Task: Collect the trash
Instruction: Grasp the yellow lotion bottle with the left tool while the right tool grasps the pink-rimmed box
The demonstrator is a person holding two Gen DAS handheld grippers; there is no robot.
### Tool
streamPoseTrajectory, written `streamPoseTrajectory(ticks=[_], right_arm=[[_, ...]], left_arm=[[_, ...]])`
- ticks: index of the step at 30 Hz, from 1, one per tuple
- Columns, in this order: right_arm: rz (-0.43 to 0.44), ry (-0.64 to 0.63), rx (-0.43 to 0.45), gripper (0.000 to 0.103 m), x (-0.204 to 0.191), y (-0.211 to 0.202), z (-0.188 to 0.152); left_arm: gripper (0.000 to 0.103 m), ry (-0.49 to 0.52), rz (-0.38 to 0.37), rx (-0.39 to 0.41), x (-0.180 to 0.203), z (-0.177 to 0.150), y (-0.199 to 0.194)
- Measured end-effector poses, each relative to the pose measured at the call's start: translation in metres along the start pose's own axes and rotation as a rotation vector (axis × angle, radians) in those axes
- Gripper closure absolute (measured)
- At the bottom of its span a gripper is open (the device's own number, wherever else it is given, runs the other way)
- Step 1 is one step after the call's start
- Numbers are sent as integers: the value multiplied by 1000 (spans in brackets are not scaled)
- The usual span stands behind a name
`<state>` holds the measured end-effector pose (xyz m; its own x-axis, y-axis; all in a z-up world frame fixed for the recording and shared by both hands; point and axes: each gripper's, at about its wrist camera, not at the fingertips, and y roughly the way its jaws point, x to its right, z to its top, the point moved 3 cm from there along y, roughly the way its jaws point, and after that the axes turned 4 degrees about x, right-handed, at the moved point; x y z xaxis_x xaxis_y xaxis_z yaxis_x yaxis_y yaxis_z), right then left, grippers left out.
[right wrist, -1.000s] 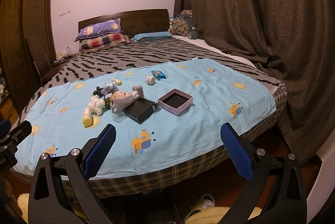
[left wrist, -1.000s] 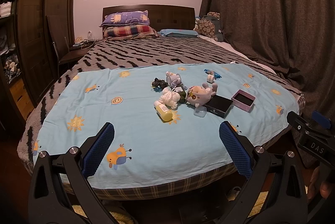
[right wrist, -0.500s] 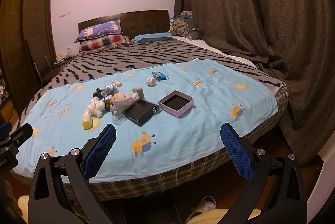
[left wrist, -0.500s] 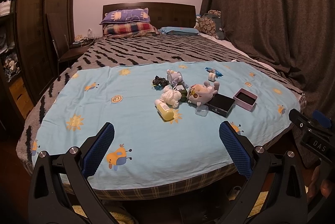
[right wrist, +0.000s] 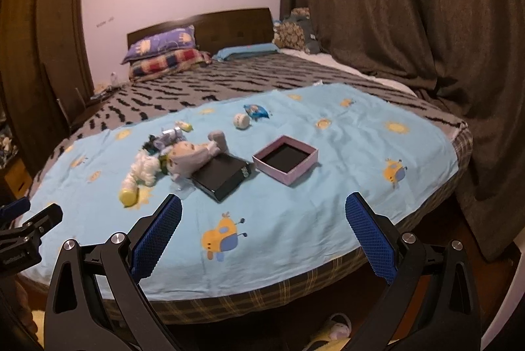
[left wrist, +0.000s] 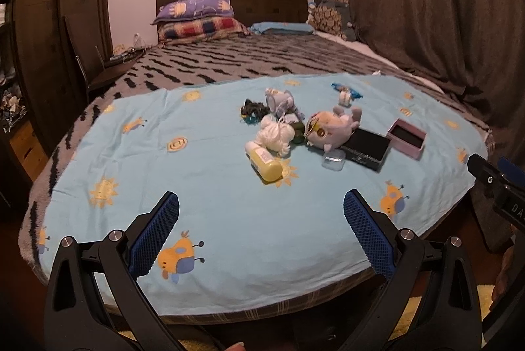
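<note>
A clutter of small items lies on a light blue sheet (left wrist: 213, 186) over the bed: a yellow bottle (left wrist: 264, 162), a white fluffy toy (left wrist: 277, 136), a grey plush toy (left wrist: 331, 127), a black box (left wrist: 366, 149), an open pink box (left wrist: 407, 137), a blue wrapper (left wrist: 344, 86) and a small white round thing (right wrist: 241, 120). My left gripper (left wrist: 261, 213) is open above the sheet's near edge, short of the pile. My right gripper (right wrist: 262, 216) is open too, in front of the black box (right wrist: 223, 175) and pink box (right wrist: 285, 159). Both hold nothing.
Pillows (left wrist: 197, 17) lie against a dark headboard at the far end of a zebra-striped blanket (left wrist: 246, 62). Brown curtains (left wrist: 426, 6) hang on the right. A dark wardrobe (left wrist: 49, 22) and chair stand on the left. Slippers (right wrist: 331, 326) lie on the floor.
Both grippers have moved closer to the bed, so the pile looks larger and nearer. Their jaws have stayed open.
</note>
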<state>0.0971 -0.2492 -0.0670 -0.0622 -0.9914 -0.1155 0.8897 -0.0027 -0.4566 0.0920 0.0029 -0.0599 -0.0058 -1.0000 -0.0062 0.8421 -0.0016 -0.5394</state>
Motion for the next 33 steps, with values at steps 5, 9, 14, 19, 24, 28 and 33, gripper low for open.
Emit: streamPoseTrajectory(ticks=[5,9,14,19,24,28,33], right_arm=[[-25,4,-65,3,9,47,-12],[-37,15,-102,3,20,87,-17],[-57,0,-138,3,27,128,-18],[-96,-4,-159,3,39,159,-16],[-98,-45,-180,3,40,186,-10],[-93,-58,-190,3,42,200,-3],[-40,-55,-205,3,40,217,6]], left_arm=[[8,-15,-29,-68,-3,-7,40],[10,-20,-37,-108,-3,-7,73],[22,-46,-50,-168,-3,-9,109],[22,-55,-43,-197,-2,-7,136],[22,-55,-41,-213,2,-4,156],[31,-63,-46,-235,4,-4,172],[33,-58,-38,-234,5,0,184]])
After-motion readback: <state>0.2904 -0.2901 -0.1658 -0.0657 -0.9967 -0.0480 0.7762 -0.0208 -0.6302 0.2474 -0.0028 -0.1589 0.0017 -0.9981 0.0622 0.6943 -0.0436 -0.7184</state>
